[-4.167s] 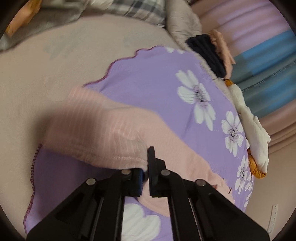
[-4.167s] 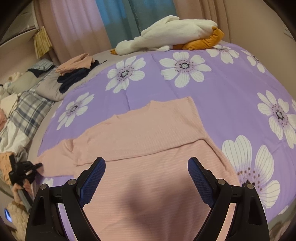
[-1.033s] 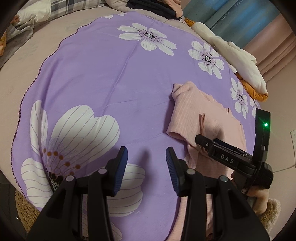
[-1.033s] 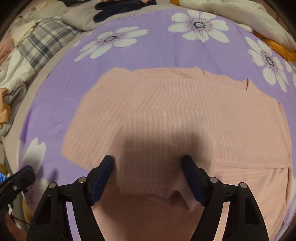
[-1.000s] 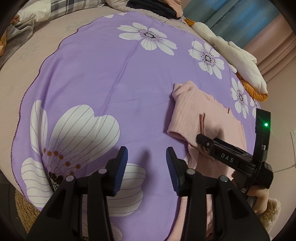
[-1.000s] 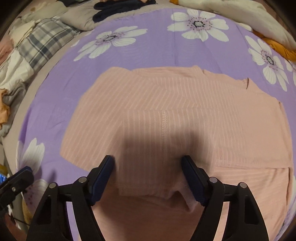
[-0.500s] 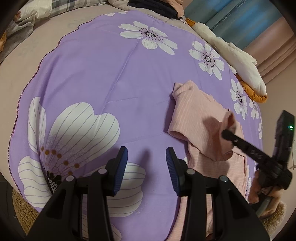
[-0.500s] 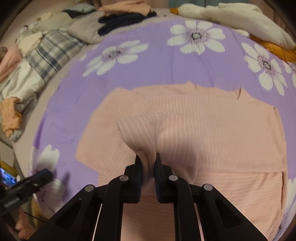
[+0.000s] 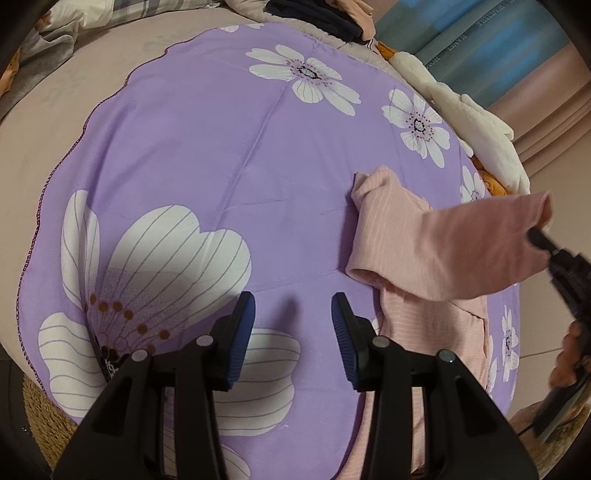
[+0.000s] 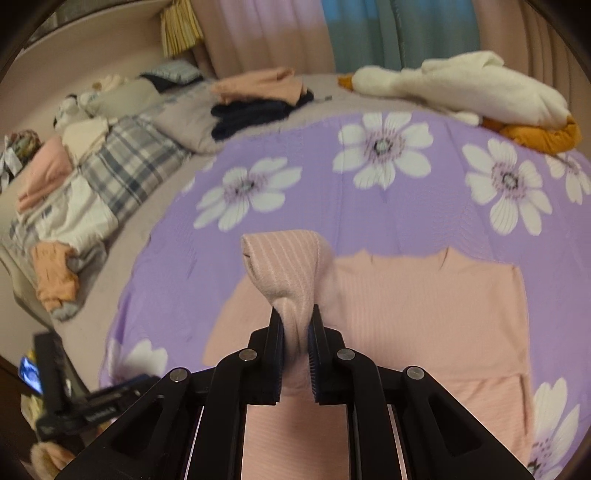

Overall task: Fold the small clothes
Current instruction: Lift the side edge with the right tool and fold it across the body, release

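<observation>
My right tool [image 10: 295, 345] has just closed its jaws on a fold of the pink ribbed top [image 10: 424, 317], and the pinched cloth rises in a hump in front of the pads while the rest of the garment lies flat on the purple flowered sheet [image 10: 303, 206] spread over the bed. From my left wrist view the same top [image 9: 417, 240] shows at the right side of the sheet [image 9: 221, 147], one part of it drawn up and out toward the right tool [image 9: 539, 236], which is blurred at the picture's edge, with my right hand [image 9: 569, 354] below it. My left tool [image 9: 293, 321] hangs over bare sheet just left of the top, its blue pads [image 9: 243, 325] standing partly apart with nothing between them (only the big white flower print shows beneath). At the far edge of the sheet lies a white plush toy [image 10: 461, 85] on an orange cloth [image 10: 535, 136]. To the left of that is a stack of folded clothes [image 10: 258, 99], peach over dark navy. Along the left side of the bed are a plaid cloth [image 10: 129, 166] and more crumpled garments [image 10: 55, 273]. Pink and teal curtains [image 10: 332, 33] hang behind the bed.
</observation>
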The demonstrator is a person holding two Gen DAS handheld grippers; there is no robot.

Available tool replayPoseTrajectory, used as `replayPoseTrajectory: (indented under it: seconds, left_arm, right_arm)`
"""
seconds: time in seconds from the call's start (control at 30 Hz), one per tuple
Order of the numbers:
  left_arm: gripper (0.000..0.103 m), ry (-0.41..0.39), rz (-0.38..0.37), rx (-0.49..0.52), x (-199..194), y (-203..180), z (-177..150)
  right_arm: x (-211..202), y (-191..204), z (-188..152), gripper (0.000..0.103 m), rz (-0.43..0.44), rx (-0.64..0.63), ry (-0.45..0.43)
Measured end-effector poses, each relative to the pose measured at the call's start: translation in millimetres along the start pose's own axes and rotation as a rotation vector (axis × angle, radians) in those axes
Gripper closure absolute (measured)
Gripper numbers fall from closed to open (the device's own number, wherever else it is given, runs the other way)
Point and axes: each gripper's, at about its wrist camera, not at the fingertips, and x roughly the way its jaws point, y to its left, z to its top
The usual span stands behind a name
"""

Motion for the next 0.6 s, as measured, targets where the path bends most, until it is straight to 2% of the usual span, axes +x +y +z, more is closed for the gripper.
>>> replayPoseTrajectory:
  seconds: [0.27, 0.6]
  left_arm:
    - [0.061, 0.009, -0.007, -0.004, 1.6, -0.3, 1.2]
    - [0.061, 0.016, -0.013, 0.006, 5.5, -5.3, 2.7]
  right_arm:
    - [-28.6, -4.3, 19.9, 0.090, 0.022, -0.003, -0.095]
    - [-37.1, -28.3, 26.7, 0.091, 0.009, 0.072, -0.137]
